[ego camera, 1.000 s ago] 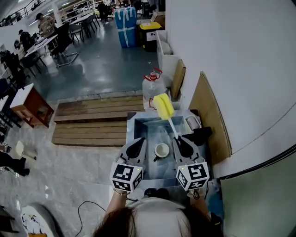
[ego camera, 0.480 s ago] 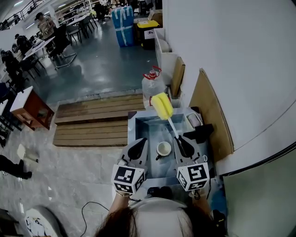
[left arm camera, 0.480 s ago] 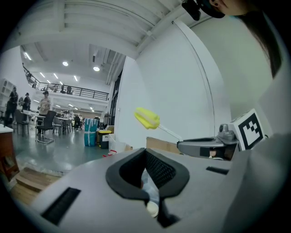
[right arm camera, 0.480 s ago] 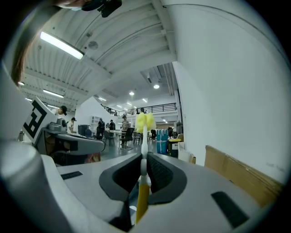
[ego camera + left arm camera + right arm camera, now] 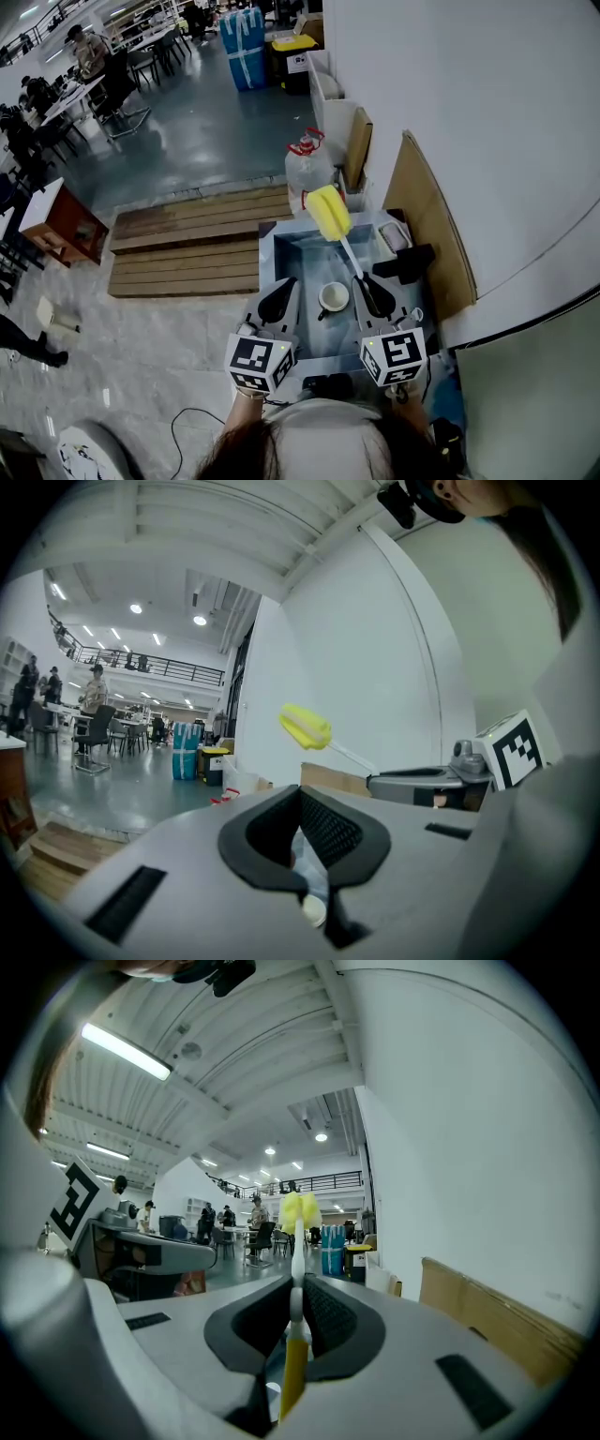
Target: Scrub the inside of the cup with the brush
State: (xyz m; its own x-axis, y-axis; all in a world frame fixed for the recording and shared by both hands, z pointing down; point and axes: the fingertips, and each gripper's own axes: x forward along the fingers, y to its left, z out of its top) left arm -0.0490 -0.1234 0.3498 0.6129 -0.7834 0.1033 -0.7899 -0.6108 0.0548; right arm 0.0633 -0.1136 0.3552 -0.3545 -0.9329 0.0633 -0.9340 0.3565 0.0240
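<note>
A: Head view: cup [image 5: 333, 297] sits in the sink [image 5: 295, 253]. Scrubbing not begun, I'd say.
B: Right claw [image 5: 363, 281] is clamped on the brush [image 5: 328, 213] handle, with the sponge head at the cup's 12 o'clock. Left claw [image 5: 284, 289] is closed and empty. Jug [image 5: 305, 169] is beyond the sink. Nothing seems to block.

Bright ceiling lights [image 5: 122, 1052], even indoor daylight, soft shadows, strong fisheye distortion, dark vignetted corners
</note>
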